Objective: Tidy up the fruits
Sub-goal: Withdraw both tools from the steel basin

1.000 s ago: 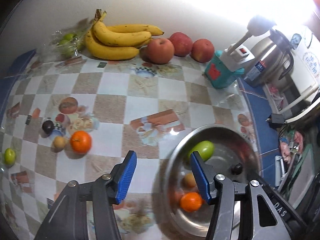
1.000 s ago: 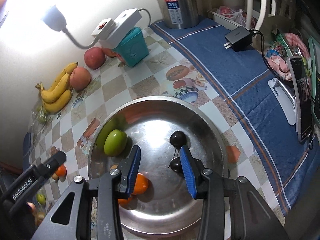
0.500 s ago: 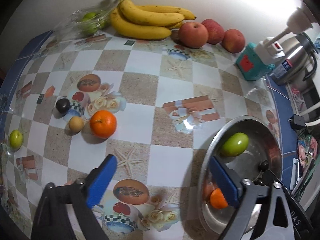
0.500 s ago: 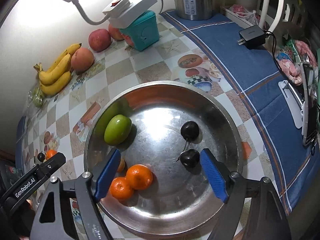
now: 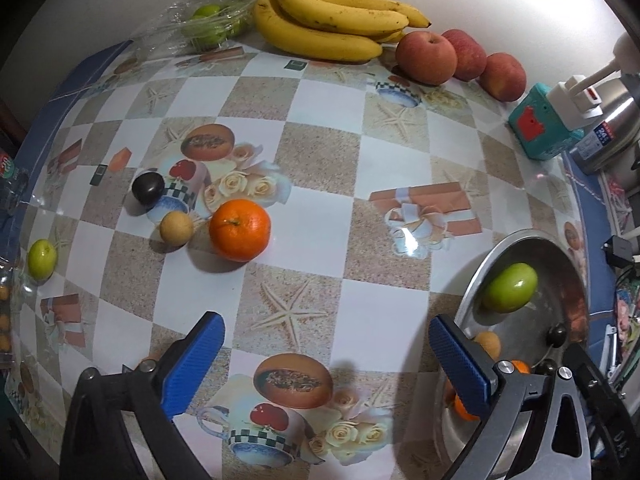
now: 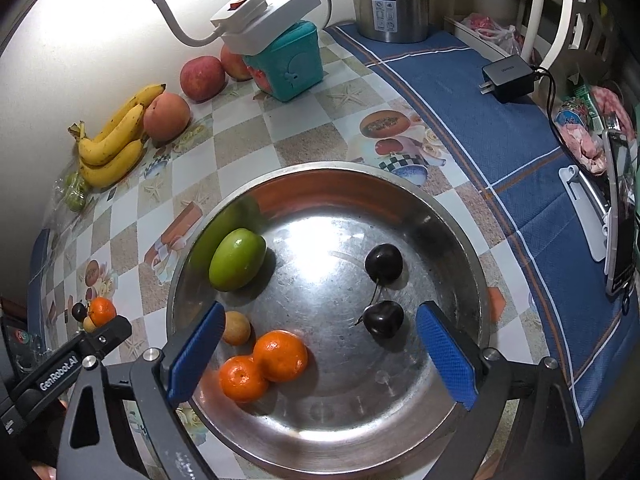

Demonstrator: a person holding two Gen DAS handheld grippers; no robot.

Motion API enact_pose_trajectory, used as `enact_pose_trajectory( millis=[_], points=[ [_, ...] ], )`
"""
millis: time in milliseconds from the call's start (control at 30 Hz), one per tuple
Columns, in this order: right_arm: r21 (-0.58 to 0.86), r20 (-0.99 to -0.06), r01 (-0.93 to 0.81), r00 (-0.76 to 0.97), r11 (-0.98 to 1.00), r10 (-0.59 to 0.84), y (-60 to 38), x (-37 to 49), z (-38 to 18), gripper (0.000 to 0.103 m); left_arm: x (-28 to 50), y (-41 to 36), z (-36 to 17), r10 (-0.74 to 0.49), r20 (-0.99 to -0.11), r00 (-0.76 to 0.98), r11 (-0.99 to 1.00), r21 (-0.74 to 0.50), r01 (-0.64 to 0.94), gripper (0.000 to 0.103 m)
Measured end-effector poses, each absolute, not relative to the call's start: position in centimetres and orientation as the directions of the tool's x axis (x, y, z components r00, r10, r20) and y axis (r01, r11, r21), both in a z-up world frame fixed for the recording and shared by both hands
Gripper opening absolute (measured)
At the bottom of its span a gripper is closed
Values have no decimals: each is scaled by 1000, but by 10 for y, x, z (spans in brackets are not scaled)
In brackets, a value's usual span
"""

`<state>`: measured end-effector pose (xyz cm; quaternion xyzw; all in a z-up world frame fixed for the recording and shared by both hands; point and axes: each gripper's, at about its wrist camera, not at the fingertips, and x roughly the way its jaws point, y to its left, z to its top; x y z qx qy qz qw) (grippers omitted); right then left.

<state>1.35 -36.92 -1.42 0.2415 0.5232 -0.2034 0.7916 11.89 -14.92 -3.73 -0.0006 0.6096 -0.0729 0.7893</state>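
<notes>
My left gripper (image 5: 324,340) hangs over the checked tablecloth, its jaws opening wide with nothing between them. Ahead of it to the left lie an orange (image 5: 239,229), a small tan fruit (image 5: 176,228), a dark cherry (image 5: 147,187) and a small green fruit (image 5: 41,259). My right gripper (image 6: 318,322) hovers above the steel bowl (image 6: 400,184), jaws also opening and holding nothing. In the bowl rest a green fruit (image 6: 237,259), two cherries (image 6: 383,263), two oranges (image 6: 280,355) and a tan fruit (image 6: 237,328).
Bananas (image 5: 332,20), apples (image 5: 426,58) and a bag of green fruit (image 5: 208,24) line the back wall. A teal box (image 6: 288,64) under a power strip, a steel flask (image 6: 390,0) and a charger (image 6: 508,76) stand behind and to the right of the bowl.
Both grippers have opened from nearly shut to wide. The left one has swung left and lower, from over the bowl's edge to the open tablecloth. The right one stays above the bowl.
</notes>
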Motion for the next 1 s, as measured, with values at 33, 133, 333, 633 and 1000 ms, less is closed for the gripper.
enact_pose_trajectory(
  millis=[33, 133, 333, 633, 1000],
  points=[
    [167, -926, 576, 369, 800, -73, -369, 13, -14, 96, 118, -149, -38, -109, -962, 249, 990, -82, 115, 103],
    [167, -924, 577, 374, 800, -76, -369, 13, -13, 97, 117, -149, -37, -98, -961, 260, 990, -68, 121, 103],
    [163, -927, 571, 369, 805, -74, -368, 15, -15, 97, 114, -152, -36, -85, -957, 278, 988, -44, 150, 103],
    [167, -924, 577, 374, 799, -77, -364, 16, -16, 97, 112, -150, -28, -59, -942, 330, 984, 0, 178, 103],
    [138, -920, 546, 380, 826, -98, -344, 27, -10, 97, 117, -132, -12, 22, -921, 390, 989, 77, 128, 103]
  ],
)
